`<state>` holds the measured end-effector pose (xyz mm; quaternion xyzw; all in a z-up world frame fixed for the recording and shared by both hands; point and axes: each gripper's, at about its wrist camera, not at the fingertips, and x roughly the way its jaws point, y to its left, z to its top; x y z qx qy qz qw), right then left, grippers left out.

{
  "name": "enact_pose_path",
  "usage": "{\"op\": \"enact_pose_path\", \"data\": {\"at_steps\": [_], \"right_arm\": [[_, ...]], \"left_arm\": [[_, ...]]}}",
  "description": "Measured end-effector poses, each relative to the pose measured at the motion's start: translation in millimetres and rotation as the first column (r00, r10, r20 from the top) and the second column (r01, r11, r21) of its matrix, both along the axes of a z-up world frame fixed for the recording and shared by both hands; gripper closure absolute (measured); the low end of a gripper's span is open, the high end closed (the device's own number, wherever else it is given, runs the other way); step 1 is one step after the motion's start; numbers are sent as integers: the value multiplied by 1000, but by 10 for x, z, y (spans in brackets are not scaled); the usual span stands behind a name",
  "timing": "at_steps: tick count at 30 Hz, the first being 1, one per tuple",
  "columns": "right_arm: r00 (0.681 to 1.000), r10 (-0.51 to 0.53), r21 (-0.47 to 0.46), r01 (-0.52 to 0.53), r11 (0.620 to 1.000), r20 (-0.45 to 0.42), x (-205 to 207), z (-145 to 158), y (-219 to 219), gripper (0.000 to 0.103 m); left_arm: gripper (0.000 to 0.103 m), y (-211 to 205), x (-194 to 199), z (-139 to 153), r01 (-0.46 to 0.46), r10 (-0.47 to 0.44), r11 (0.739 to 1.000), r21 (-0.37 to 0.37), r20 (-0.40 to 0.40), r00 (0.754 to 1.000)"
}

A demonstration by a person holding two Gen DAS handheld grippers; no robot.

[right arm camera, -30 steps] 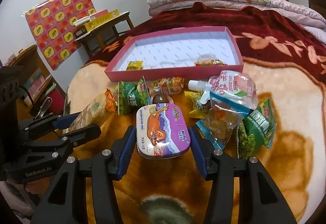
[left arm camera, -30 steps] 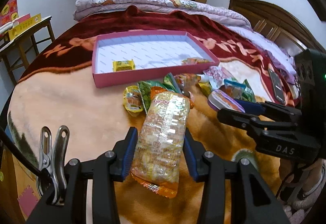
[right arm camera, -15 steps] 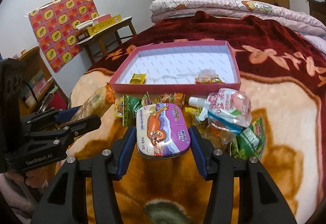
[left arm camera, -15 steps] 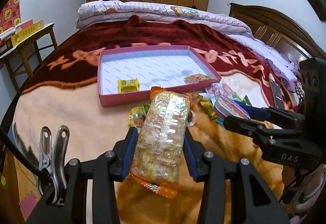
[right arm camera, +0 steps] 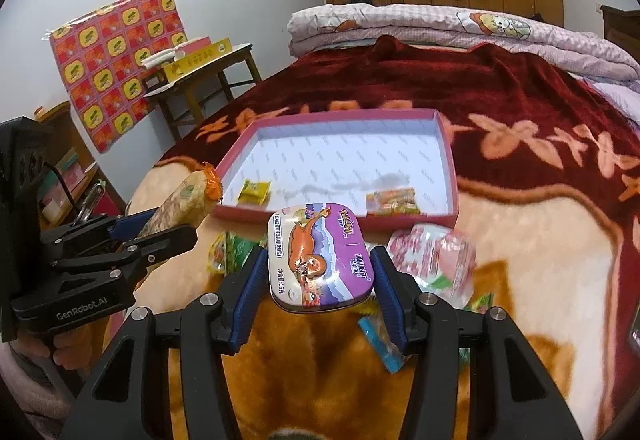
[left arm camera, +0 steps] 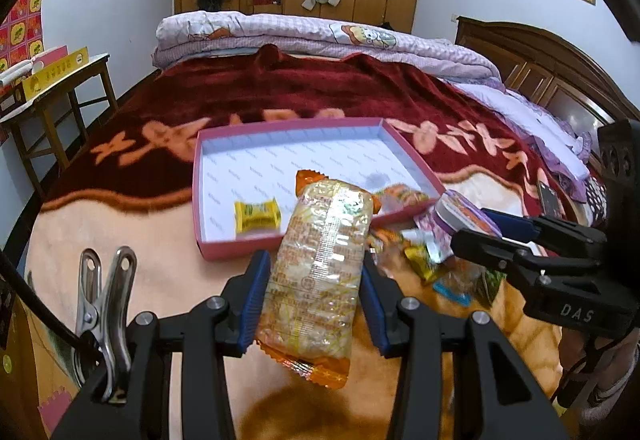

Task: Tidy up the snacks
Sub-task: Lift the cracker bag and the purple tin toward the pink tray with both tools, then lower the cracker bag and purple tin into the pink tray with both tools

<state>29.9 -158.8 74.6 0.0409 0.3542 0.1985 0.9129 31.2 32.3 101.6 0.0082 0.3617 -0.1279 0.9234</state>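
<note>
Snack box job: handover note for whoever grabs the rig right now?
Left gripper: shut on the cracker pack, held above the blanket near the pink box.
Right gripper: shut on the mint tin, also short of the box.
Done: a yellow candy and an orange packet lie in the box.
Left: drop both held items in, then clear the snack pile on the blanket.

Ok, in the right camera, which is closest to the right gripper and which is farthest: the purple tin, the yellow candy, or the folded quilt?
1. Purple mint tin: held in the right gripper itself.
2. Yellow candy: inside the pink tray, left side.
3. Folded quilt: far end of the bed.
</note>
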Motion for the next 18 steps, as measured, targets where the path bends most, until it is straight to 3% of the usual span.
{"op": "enact_pose_path", "data": {"at_steps": [18], "right_arm": [[999,-26,-27,27,999,36,484,225,-38,50]], "left_arm": [[57,-96,508,137,-19,20,1000,-4,34,999]]}}
